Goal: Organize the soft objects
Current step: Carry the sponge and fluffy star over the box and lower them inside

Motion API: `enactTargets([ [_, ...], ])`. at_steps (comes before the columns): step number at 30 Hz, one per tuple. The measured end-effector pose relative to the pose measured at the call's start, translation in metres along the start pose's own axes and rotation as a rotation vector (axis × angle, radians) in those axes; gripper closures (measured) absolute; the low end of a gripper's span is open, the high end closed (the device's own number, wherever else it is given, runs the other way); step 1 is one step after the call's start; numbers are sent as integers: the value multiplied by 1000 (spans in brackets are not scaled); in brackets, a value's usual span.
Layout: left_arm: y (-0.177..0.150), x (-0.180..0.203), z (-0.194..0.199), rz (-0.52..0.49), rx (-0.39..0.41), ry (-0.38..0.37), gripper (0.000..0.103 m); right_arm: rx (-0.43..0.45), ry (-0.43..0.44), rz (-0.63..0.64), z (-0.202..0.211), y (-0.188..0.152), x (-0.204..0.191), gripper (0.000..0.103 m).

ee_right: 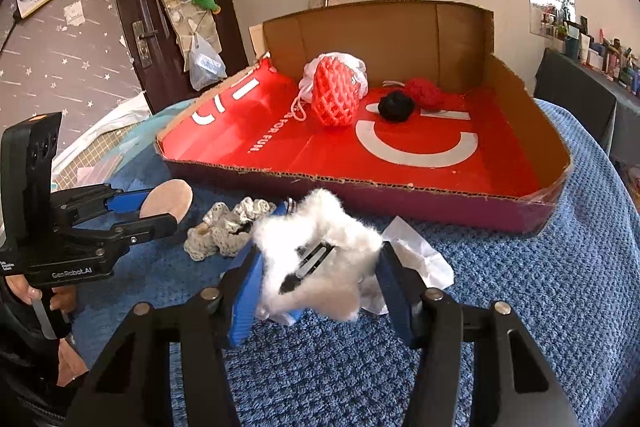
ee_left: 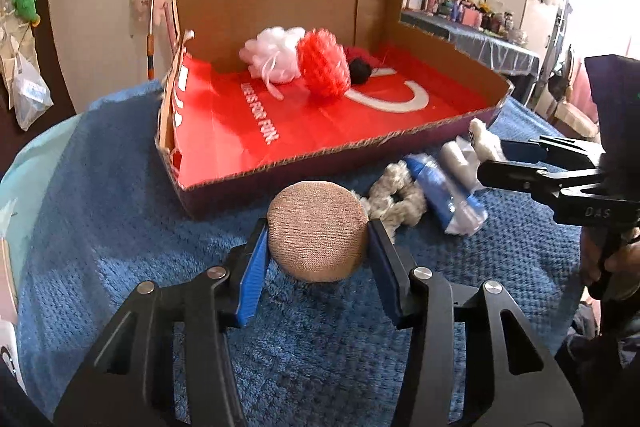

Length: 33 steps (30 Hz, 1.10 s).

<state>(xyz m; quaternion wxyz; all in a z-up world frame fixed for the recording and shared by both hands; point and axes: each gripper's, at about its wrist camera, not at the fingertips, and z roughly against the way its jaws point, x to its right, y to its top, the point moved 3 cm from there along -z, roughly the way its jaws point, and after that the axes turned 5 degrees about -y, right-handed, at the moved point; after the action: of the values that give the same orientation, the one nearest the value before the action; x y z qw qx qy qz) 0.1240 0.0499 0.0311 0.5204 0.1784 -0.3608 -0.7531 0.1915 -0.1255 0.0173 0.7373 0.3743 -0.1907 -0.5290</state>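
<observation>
Soft items, status: tan pad clamped in my left gripper, held just above blue towel, near front wall of box. White fluff pinched in my right gripper, also over towel. Grey crochet piece lies on towel btwn both. Inside box on red liner: white pouf, red pouf, black ball, red yarn.
</observation>
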Motion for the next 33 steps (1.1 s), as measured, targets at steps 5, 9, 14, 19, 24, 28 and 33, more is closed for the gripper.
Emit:
enactTargets([
  [5, 7, 5, 10, -6, 33, -9, 57, 26, -12, -1, 13, 3, 3, 45],
  [9, 9, 10, 11, -10, 43, -18, 57, 35, -19, -5, 19, 4, 7, 45],
  [14, 9, 18, 9, -23, 44, -31, 57, 33, -24, -12, 21, 3, 11, 45],
  [19, 10, 20, 8, -27, 45, -36, 57, 34, -26, -14, 23, 2, 13, 45],
  [24, 10, 22, 8, -28, 44, -37, 57, 35, -26, -13, 23, 1, 13, 45],
  [28, 10, 22, 8, -28, 45, -36, 57, 32, -24, -15, 23, 1, 15, 45],
  [33, 10, 22, 9, -28, 48, -36, 57, 32, -25, -17, 24, 1, 16, 45],
])
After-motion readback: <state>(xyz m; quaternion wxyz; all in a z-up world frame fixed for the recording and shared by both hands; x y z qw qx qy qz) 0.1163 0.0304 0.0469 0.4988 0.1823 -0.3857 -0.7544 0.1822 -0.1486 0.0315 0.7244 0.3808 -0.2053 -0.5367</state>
